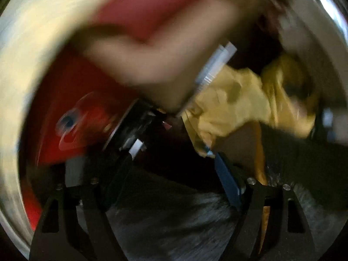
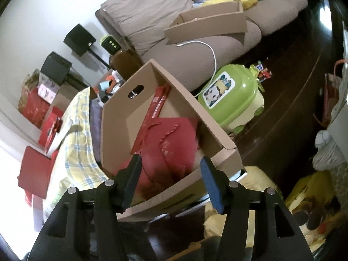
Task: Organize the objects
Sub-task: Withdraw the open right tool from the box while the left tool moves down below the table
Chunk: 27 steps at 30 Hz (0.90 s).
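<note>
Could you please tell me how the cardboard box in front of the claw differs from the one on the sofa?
The near box is deep, has a handle hole and holds red bags. The sofa box looks shallower, and its inside is hidden. Both are brown cardboard with open tops.

The view is badly blurred. The left gripper [image 1: 174,158] points down with jaws apart and nothing clearly between them. A yellow bag [image 1: 245,106] lies just beyond, a red object [image 1: 87,126] at left, and a forearm [image 1: 156,65] crosses above.
</note>
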{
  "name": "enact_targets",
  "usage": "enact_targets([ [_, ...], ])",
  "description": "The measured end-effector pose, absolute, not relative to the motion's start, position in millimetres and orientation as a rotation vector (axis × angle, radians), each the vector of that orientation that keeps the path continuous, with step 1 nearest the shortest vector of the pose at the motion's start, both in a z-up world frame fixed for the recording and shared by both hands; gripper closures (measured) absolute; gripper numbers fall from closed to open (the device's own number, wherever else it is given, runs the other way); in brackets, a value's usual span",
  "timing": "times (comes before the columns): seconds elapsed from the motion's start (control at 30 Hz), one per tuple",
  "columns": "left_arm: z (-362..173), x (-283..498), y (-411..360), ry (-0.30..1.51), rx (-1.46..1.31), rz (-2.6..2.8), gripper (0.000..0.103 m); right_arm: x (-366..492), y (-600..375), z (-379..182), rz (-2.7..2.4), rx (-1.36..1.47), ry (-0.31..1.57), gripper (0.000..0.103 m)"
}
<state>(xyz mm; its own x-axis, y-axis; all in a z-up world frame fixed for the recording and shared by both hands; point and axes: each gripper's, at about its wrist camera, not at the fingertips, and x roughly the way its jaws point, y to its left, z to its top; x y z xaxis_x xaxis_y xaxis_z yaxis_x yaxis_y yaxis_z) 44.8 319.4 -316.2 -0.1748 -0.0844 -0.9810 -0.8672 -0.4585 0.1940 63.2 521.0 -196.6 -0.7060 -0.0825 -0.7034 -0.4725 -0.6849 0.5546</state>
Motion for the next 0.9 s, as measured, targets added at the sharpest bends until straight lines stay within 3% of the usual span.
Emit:
enact_targets([
  [0.1,-349.9,78.4,348.9,1.342,-1.421,1.496,0.027,66.4,527.5,-199.1,2.448,-1.061,1.158,0.045],
  [0.27,-418.2,89.8,377.9,1.469,-1.539,1.233,0.026,73.0,540.1,-202.3,2.410,-1.027,1.234,0.044],
  [0.43,-461.7,114.5,402.9,1.730,-1.313,1.001,0.019,73.8,546.3,-204.6,2.395,-1.021,1.290,0.044],
  [0.57,-476.7,104.2,413.1,1.685,-1.448,1.017,0.019,75.4,550.1,-208.3,2.371,-1.019,1.338,0.043],
  [0.73,-496.7,87.7,393.5,1.433,-1.835,1.074,0.022,75.5,553.6,-215.9,2.348,-1.033,1.427,0.043],
  [0.9,-492.0,95.7,390.1,1.444,-1.823,1.080,0.024,79.8,557.7,-214.0,2.332,-1.008,1.421,0.043],
])
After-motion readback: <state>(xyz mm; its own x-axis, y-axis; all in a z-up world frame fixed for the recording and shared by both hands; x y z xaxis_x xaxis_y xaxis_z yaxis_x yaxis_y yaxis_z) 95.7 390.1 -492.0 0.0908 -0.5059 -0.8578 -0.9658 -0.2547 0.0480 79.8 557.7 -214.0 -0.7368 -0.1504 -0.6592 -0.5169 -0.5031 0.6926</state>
